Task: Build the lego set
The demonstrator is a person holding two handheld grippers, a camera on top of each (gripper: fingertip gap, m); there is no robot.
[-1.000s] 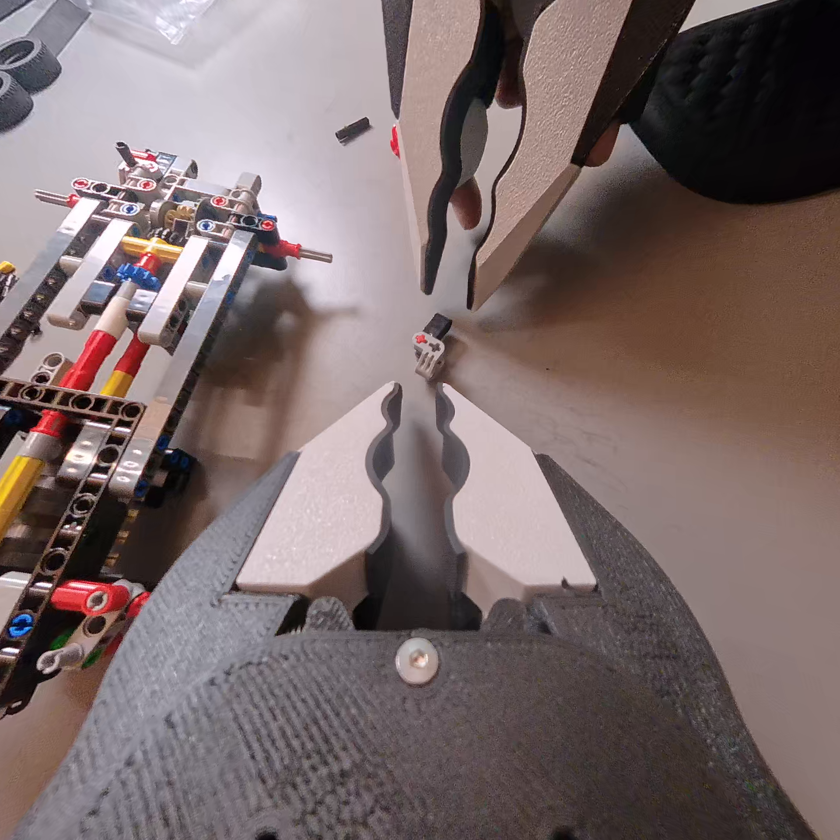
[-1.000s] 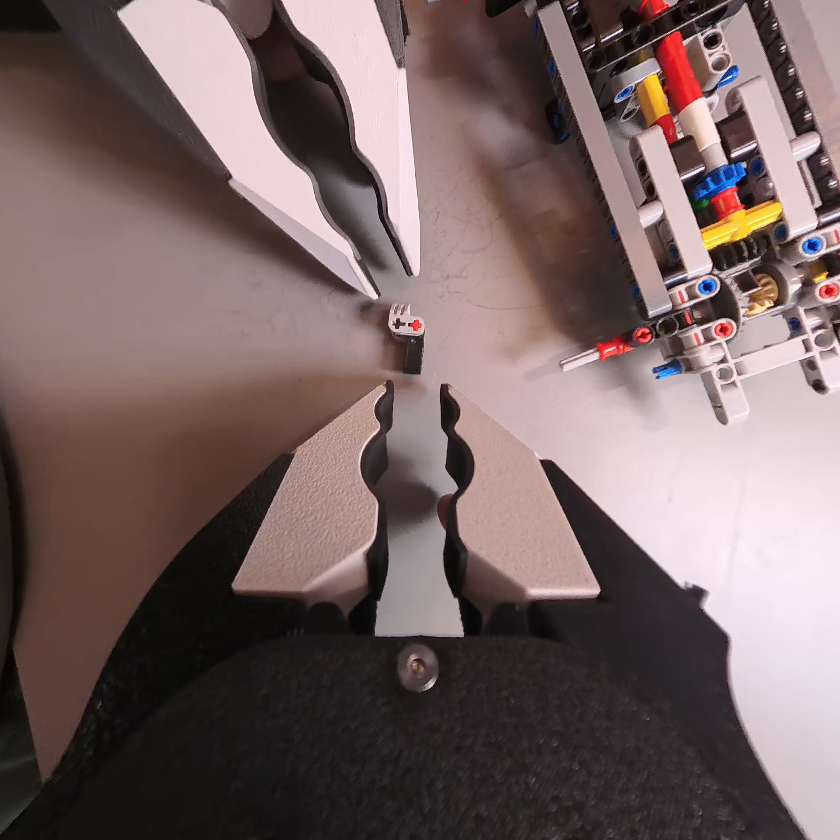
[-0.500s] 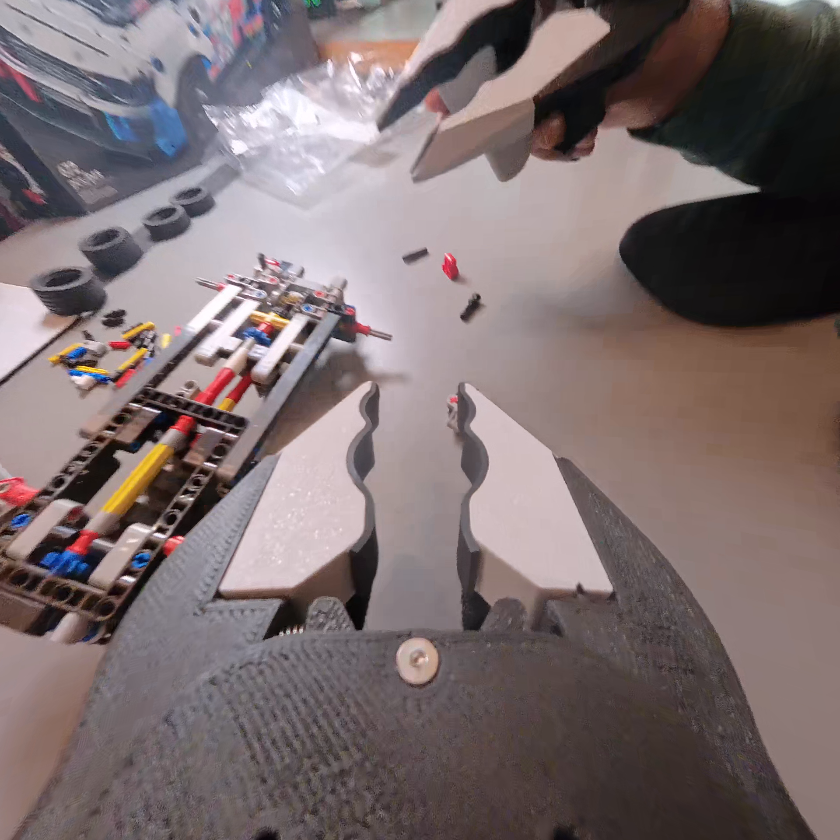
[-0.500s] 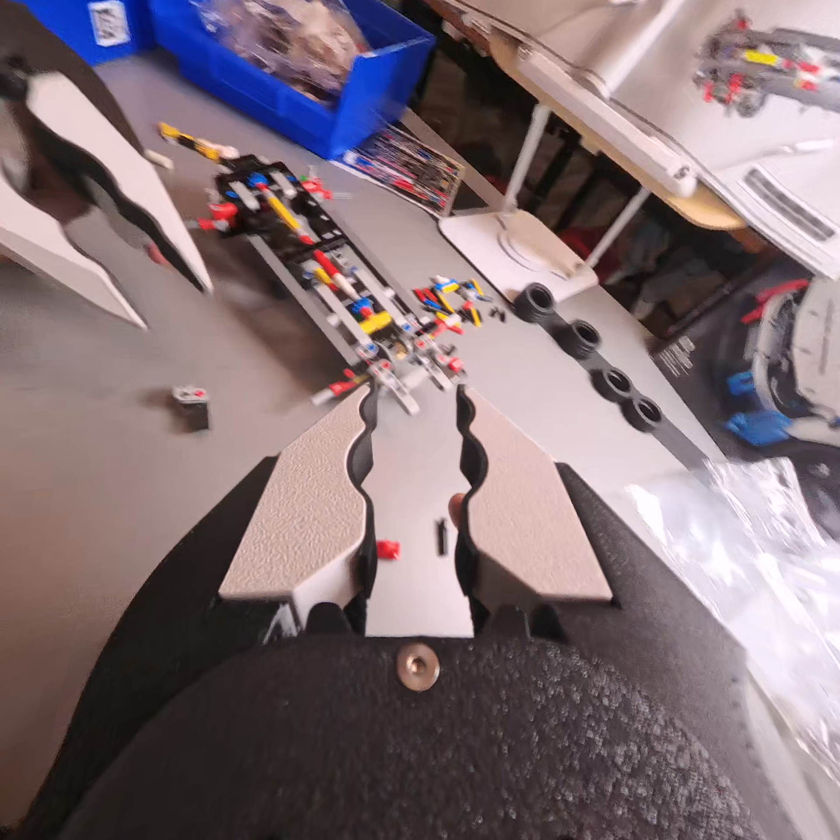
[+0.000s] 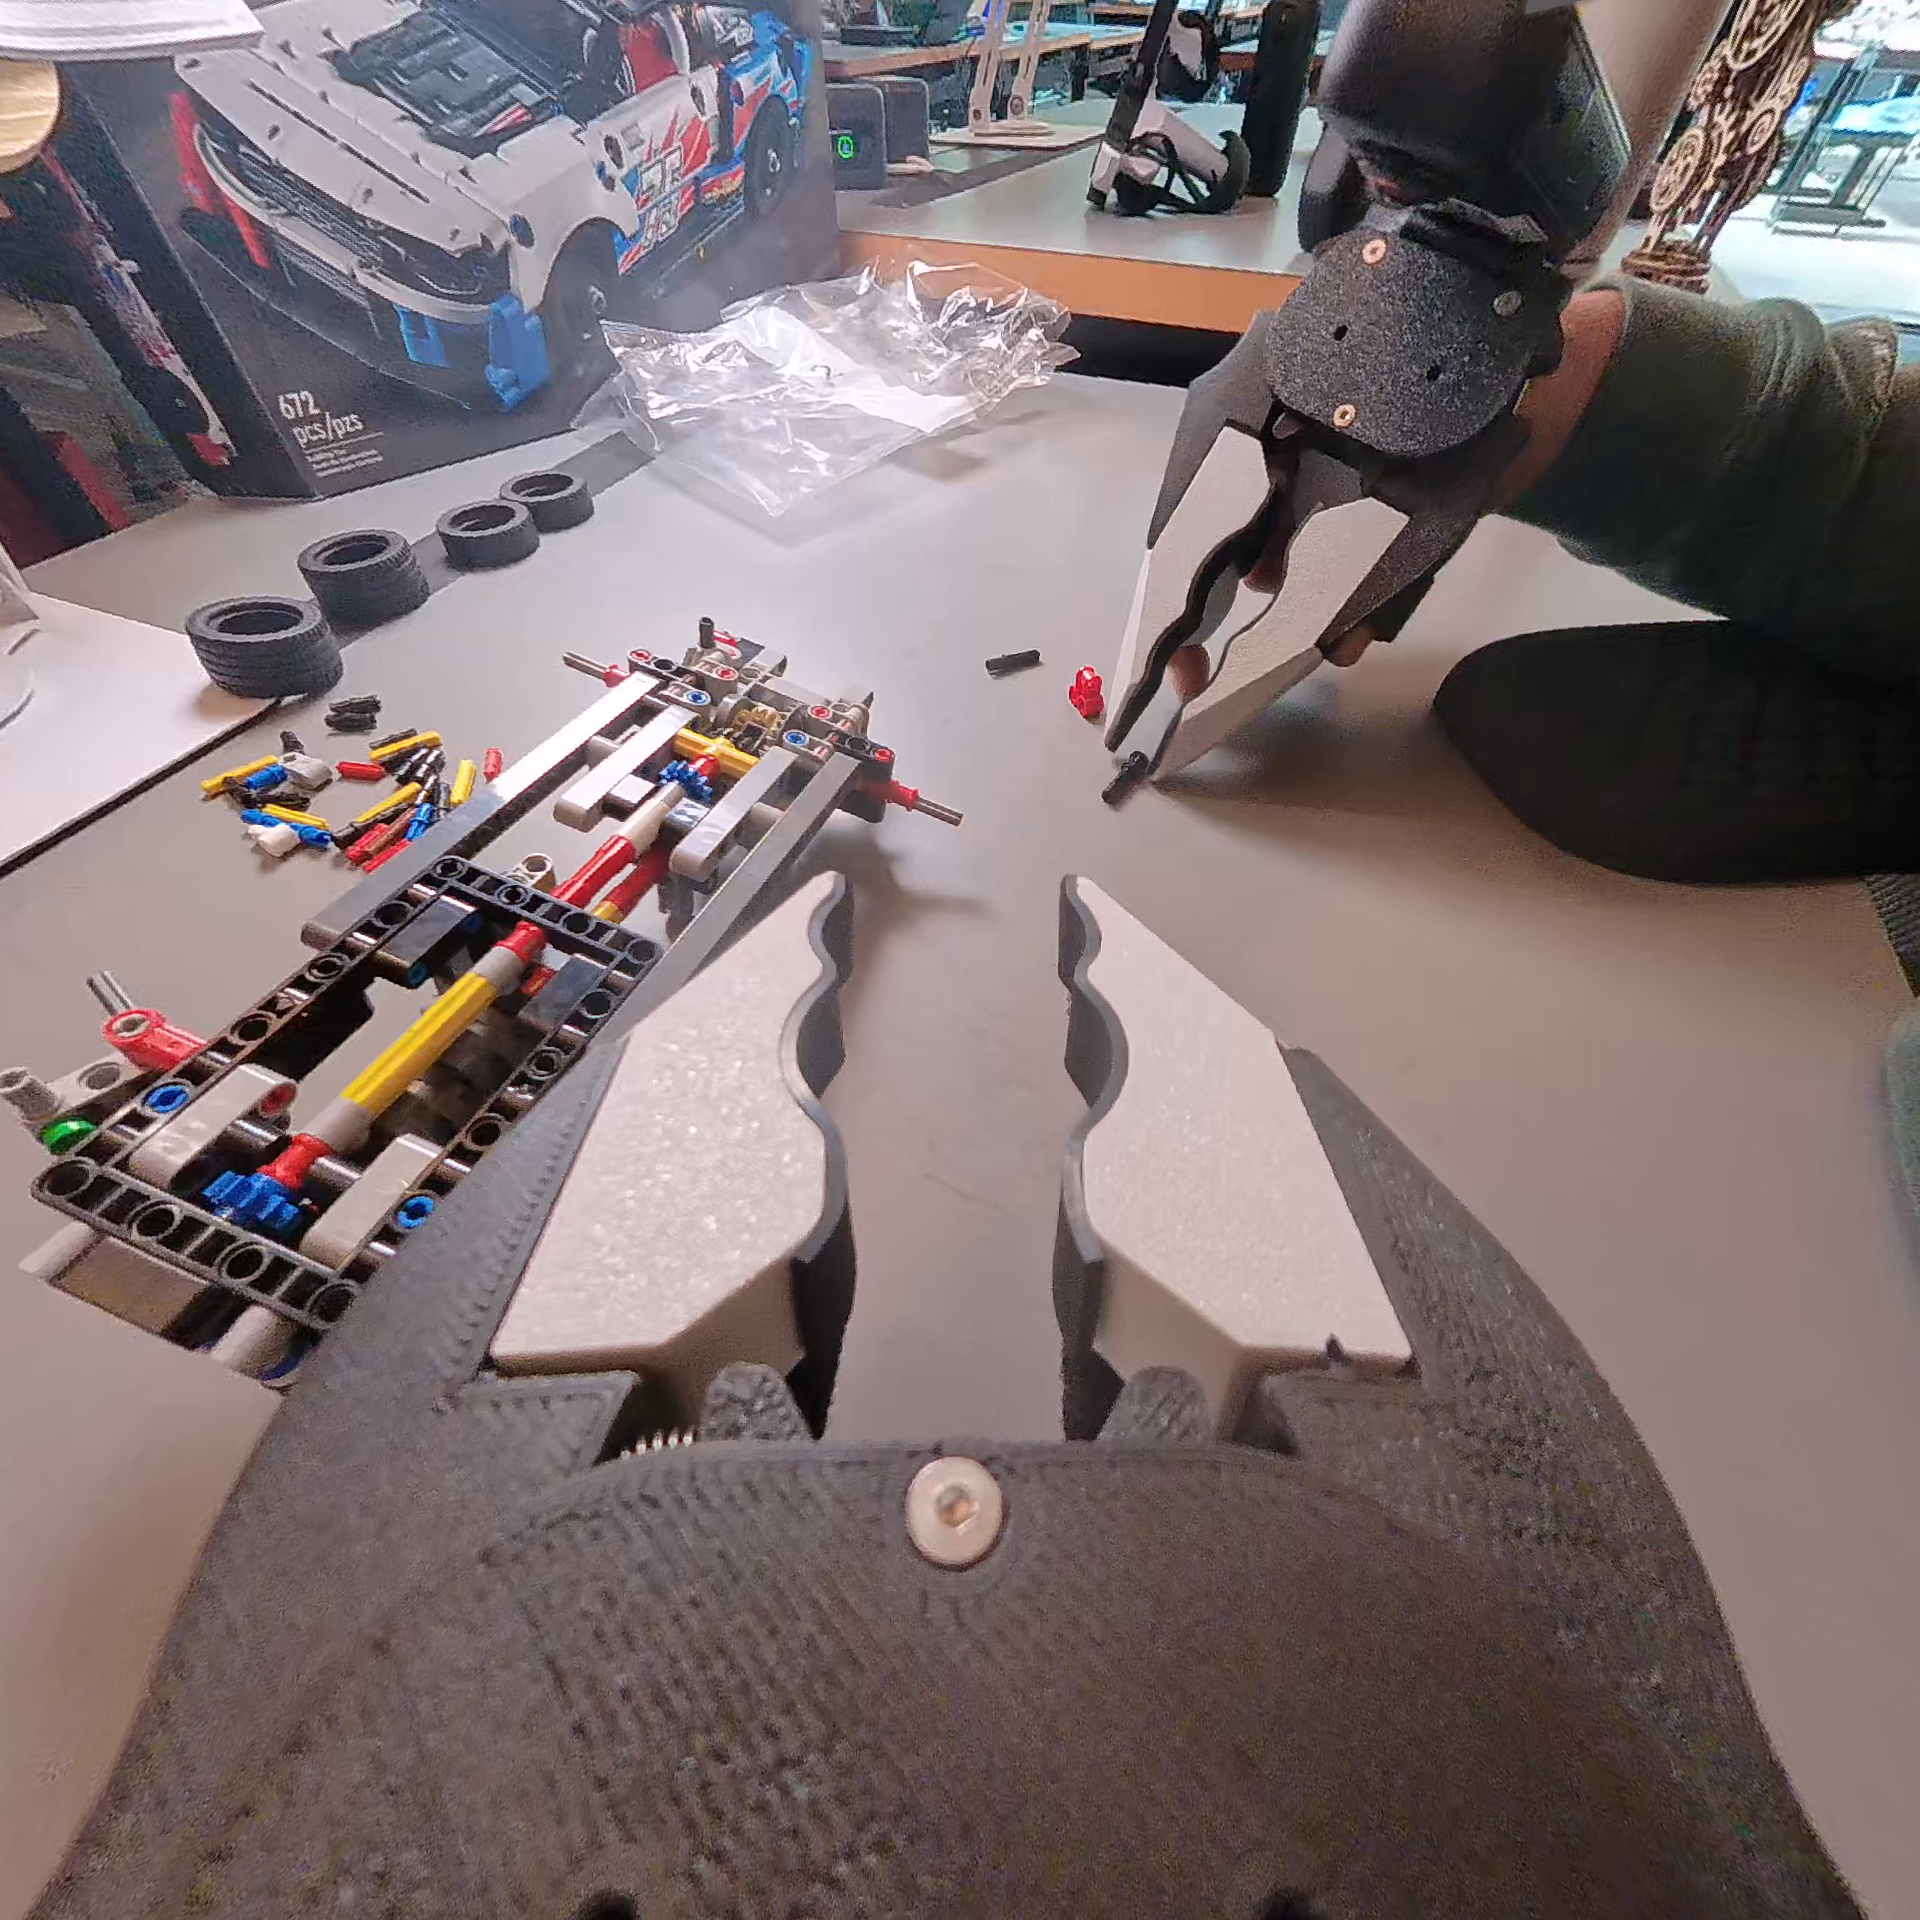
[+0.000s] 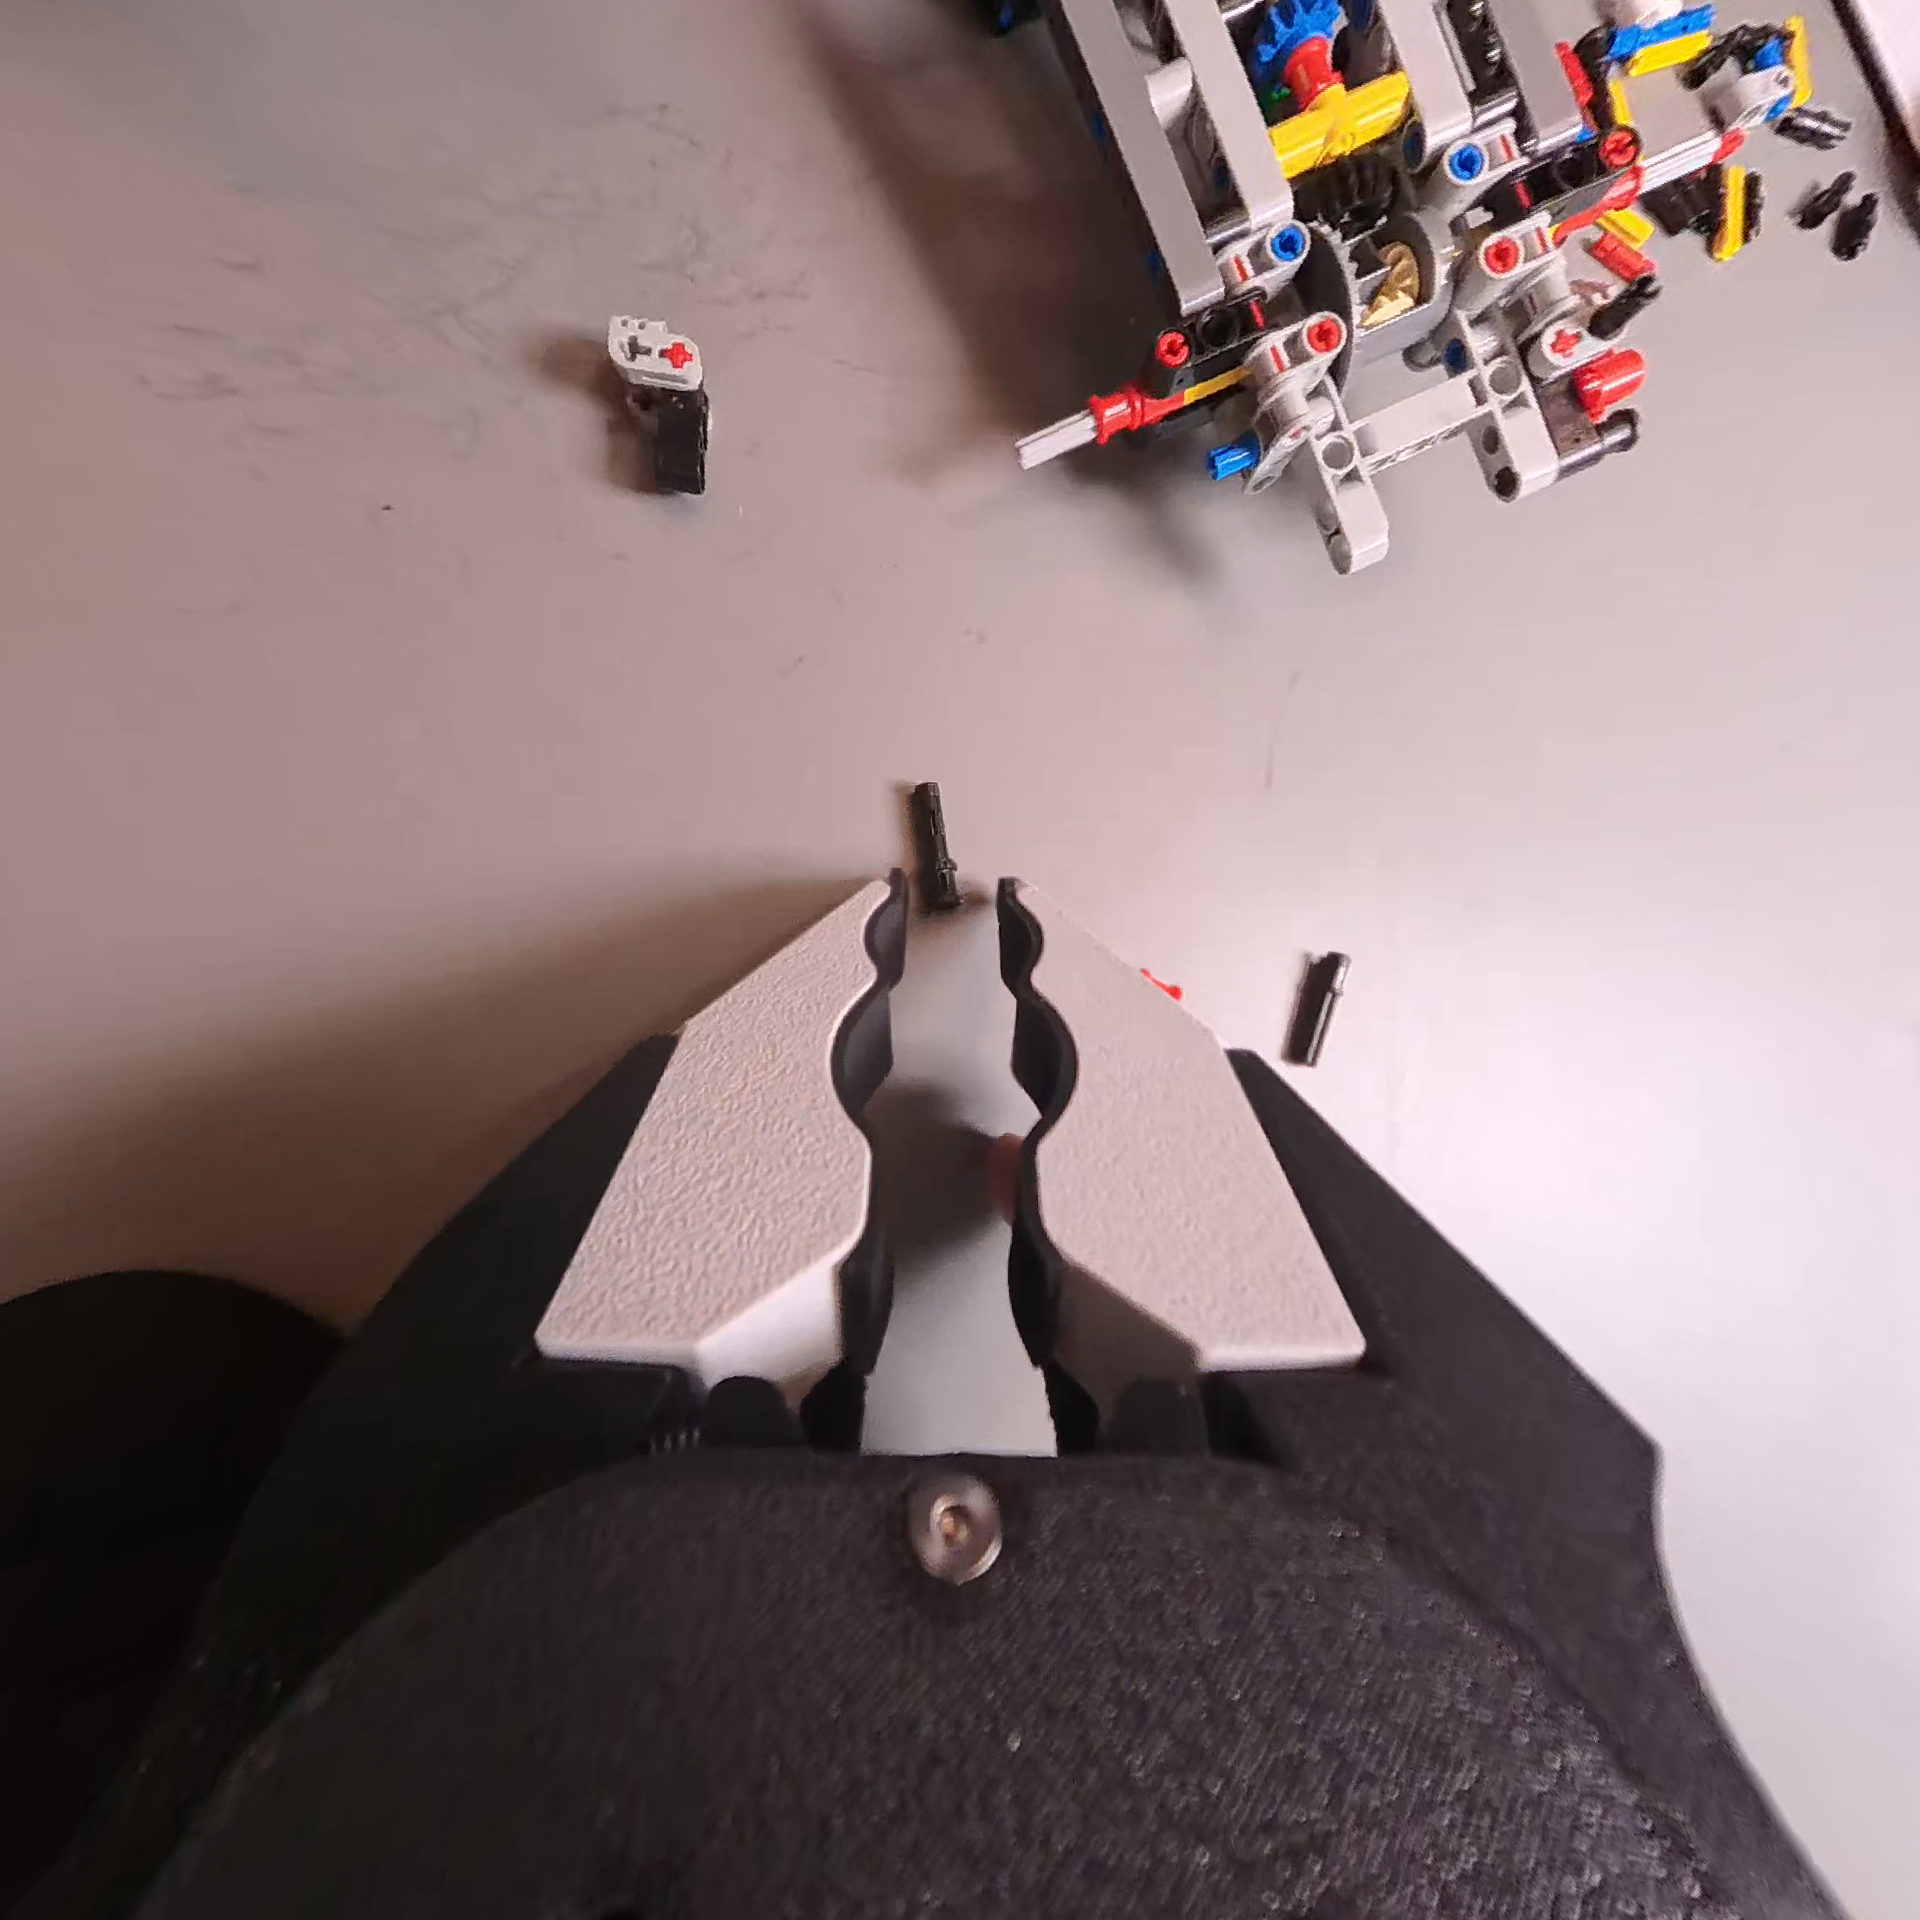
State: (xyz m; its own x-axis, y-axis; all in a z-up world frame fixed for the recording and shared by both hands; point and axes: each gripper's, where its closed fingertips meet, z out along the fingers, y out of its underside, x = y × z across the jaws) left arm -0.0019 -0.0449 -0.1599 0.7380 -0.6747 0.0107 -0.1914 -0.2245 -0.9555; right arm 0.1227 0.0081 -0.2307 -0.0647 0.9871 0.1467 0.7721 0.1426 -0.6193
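Your right gripper [image 6: 948, 896] stood narrowly parted, empty, straddling the near end of the black pin [image 6: 933, 844]; its long axis ran straight ahead. Your left gripper [image 5: 954, 894], wider, hung well apart.

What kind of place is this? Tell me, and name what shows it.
Probably a shared workshop or lab: a grey worktable holding a half-built lego chassis, its product box propped behind, and more benches with equipment in the background.
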